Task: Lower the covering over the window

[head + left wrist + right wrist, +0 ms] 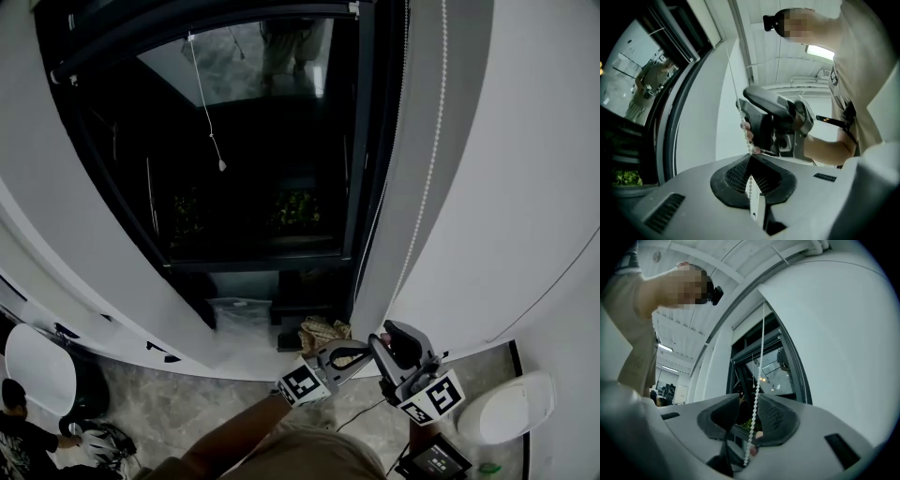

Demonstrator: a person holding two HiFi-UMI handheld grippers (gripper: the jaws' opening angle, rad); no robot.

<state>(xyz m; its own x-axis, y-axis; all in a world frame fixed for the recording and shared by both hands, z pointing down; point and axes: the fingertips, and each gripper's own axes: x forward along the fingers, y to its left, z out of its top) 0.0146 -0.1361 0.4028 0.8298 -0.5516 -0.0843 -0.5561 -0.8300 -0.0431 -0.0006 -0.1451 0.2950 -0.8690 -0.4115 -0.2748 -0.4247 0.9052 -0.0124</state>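
Note:
A white bead chain (427,169) hangs down the white wall to the right of the dark-framed window (253,141). No covering shows over the glass. Both grippers meet at the chain's lower end. My left gripper (361,354) points level and is shut on the bead chain (740,117), which passes between its closed pads at the left gripper (751,161). My right gripper (386,336) sits just beside it and tilts slightly up. In its own view the right gripper (749,401) stands open, and the bead chain (761,343) runs through the gap without being pressed.
A thin pull cord with a small weight (221,166) hangs inside the window. Bags (323,333) and clear plastic (239,314) lie on the floor below it. A white rounded object (511,408) and a small screen (436,459) sit at lower right. A person (19,412) crouches at lower left.

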